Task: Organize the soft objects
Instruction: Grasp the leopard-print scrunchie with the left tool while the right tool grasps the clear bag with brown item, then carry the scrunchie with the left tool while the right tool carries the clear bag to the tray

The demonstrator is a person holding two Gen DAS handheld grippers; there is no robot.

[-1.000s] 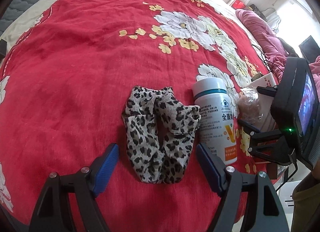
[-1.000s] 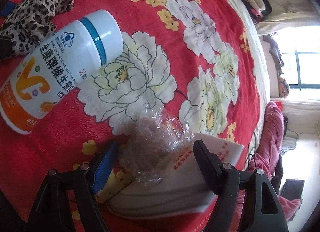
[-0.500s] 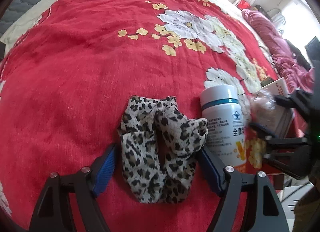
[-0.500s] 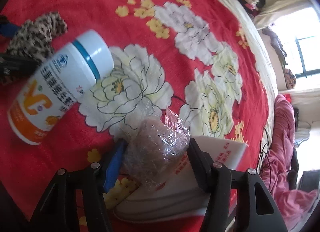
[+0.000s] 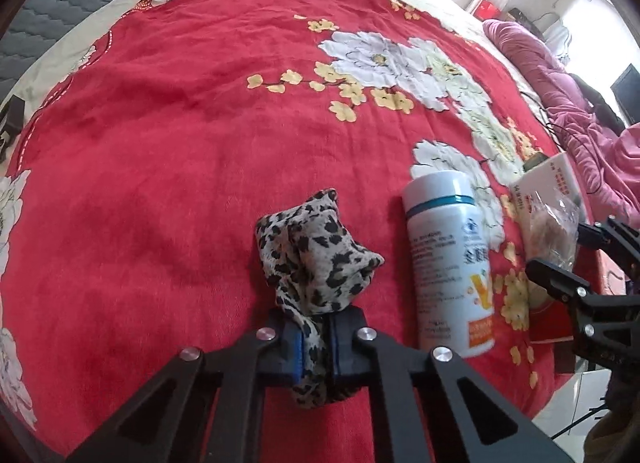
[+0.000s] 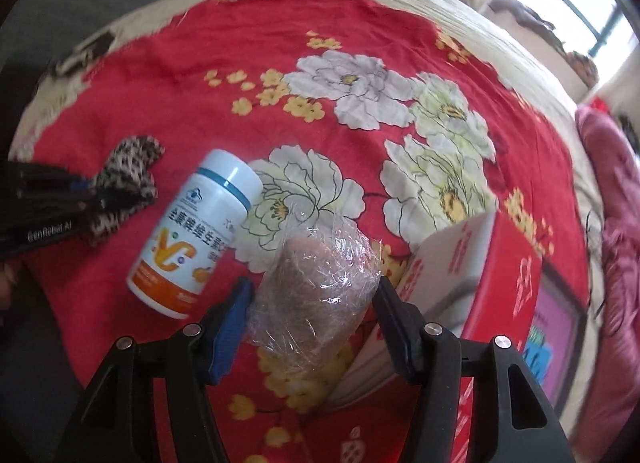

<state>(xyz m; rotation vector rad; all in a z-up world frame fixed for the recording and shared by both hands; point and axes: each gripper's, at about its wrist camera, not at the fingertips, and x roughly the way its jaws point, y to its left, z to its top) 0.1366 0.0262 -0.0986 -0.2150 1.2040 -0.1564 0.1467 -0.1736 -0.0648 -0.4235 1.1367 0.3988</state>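
Note:
A leopard-print cloth (image 5: 320, 259) lies bunched on the red floral bedspread (image 5: 180, 143). My left gripper (image 5: 314, 343) is shut on its near end, and the fabric is pinched between the blue pads. From the right wrist view the same cloth (image 6: 128, 179) shows at the left with that gripper (image 6: 80, 199) on it. My right gripper (image 6: 312, 303) is shut on a brown soft lump wrapped in clear plastic (image 6: 316, 283), held just above the bed. In the left wrist view that lump (image 5: 552, 231) sits at the right edge.
A white vitamin bottle (image 5: 448, 263) with an orange label lies between the two grippers. A white box (image 6: 452, 259) rests on a red box (image 6: 516, 303) at the bed's edge. A pink quilt (image 5: 560, 103) lies beyond.
My left gripper has closed on the leopard cloth, bunching it together. The right gripper has closed on the wrapped lump, rolled, and lifted it off the white box.

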